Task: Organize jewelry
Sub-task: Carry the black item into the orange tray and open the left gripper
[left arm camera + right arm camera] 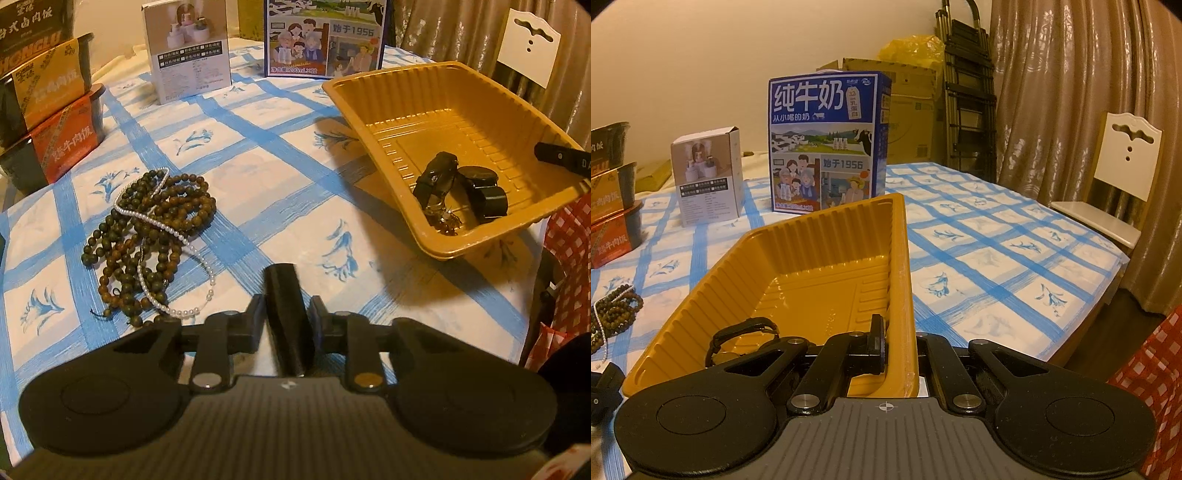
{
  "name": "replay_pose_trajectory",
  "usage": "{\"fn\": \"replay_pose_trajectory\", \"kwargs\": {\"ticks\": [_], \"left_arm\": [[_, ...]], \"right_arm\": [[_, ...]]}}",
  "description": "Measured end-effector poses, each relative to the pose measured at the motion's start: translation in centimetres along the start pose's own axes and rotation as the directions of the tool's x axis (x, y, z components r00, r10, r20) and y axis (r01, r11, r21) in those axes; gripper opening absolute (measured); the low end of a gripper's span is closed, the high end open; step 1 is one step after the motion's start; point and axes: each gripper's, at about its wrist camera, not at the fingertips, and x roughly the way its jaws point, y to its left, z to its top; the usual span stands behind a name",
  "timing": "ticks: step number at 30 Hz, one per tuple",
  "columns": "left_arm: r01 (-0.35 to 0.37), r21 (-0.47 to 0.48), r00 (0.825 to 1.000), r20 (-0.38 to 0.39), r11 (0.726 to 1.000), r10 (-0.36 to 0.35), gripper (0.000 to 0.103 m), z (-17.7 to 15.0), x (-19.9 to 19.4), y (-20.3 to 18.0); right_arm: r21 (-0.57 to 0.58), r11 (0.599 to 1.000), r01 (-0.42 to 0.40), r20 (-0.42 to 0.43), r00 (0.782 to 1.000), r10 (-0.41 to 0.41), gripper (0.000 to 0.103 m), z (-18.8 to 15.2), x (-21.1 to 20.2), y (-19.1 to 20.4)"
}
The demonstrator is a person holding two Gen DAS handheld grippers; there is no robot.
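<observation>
A pile of brown wooden bead strings [155, 236] tangled with a white pearl necklace [173, 232] lies on the blue-checked tablecloth, left of my left gripper [284, 295]. That gripper is shut and empty, its fingers pressed together above the cloth. A yellow plastic tray [373, 122] at the right holds black watches [461, 188] and a small gold piece [448, 221]. My right gripper [901, 347] is shut on the tray's near right wall [903, 295]; it tilts the tray up. The bead pile also shows at the left edge of the right wrist view [613, 314].
A blue milk carton [827, 144] and a small white box [709, 177] stand at the back of the table. Stacked instant-meal boxes [48, 122] sit at the far left. A white chair [1115, 177] and curtains are to the right, past the table edge.
</observation>
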Motion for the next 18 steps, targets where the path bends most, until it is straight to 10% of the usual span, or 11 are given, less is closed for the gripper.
{"fn": "replay_pose_trajectory", "kwargs": {"ticks": [18], "left_arm": [[0.099,0.027,0.983,0.153,0.995,-0.102,0.019,4.0,-4.2,-2.0]], "right_arm": [[-0.008,1.000,-0.004,0.002,1.000,0.004,0.003,0.5,0.2,0.5]]}}
